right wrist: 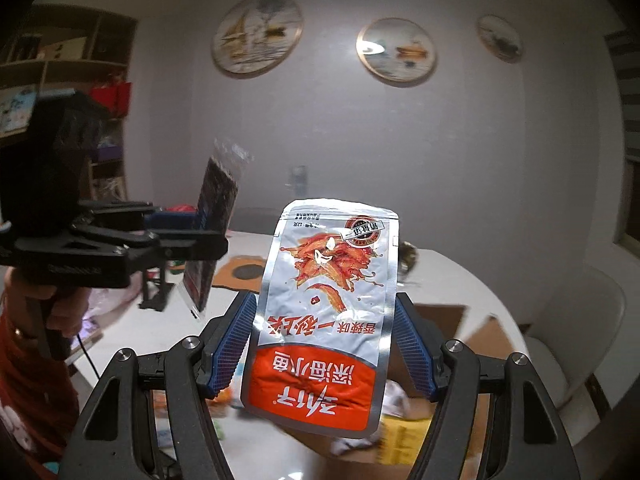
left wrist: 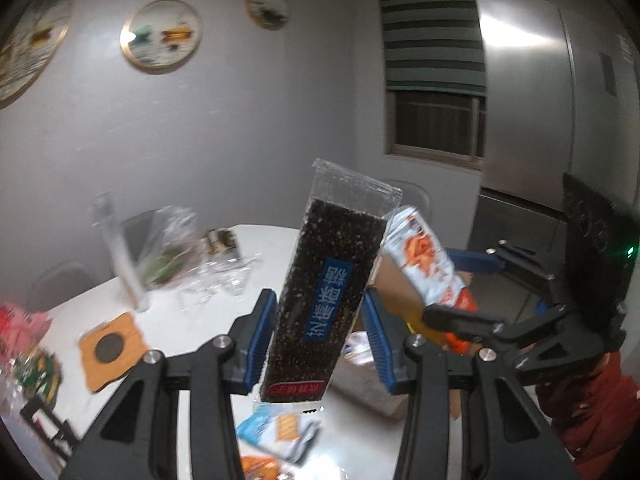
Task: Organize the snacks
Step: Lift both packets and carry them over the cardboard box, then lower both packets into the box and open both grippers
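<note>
From the left wrist, the left gripper [left wrist: 318, 344] is clamping a dark seaweed-bar packet [left wrist: 326, 280] by its long edges — long axis upright, clear sealed end up, above the white table [left wrist: 192, 320]. From the right wrist, the right gripper [right wrist: 324, 344] is gripping a silver-and-red fish snack pouch [right wrist: 328, 292] — upright, red end nearest the camera.

Both fisheye views ride close behind their own blue-padded fingers, looking slightly downward across the round white table [left wrist: 188, 320] [right wrist: 452, 280] toward the grey wall's round framed pictures [left wrist: 161, 34] [right wrist: 396, 49]; each also catches the other gripper.
</note>
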`<state>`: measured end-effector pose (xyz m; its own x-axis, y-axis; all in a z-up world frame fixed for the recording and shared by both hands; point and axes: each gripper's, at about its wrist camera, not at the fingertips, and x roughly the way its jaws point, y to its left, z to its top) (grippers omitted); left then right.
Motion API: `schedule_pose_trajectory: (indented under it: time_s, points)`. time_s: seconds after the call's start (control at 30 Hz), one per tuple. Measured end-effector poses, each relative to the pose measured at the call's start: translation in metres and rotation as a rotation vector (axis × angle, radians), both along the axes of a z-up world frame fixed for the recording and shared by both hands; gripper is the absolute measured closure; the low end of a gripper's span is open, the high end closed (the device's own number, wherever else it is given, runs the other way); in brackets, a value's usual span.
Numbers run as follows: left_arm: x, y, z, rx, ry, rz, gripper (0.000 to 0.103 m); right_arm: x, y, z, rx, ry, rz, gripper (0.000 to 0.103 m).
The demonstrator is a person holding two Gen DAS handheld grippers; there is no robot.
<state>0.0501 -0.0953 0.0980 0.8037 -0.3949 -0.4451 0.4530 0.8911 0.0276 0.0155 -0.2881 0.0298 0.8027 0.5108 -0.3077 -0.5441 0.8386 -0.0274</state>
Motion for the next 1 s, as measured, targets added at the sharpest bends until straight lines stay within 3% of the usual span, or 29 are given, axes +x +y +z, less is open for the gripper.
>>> schedule_pose_trajectory:
  time_s: [0.4, 0.73, 1.0]
  points:
    - [0.054, -0.078, -0.019, 0.021, 0.124, -0.139, 0.062, 0.046, -0.061, -0.045, -0.012, 0.139, -0.088, 0.037]
    - [0.101, -0.105, -0.056, 0.084, 0.283, -0.144, 0.062, 0.077, -0.061, -0.072, -0.085, 0.206, -0.086, 0.037]
    - [0.12, -0.112, -0.077, 0.132, 0.348, -0.136, 0.062, 0.091, -0.048, -0.079, -0.152, 0.226, -0.088, 0.037]
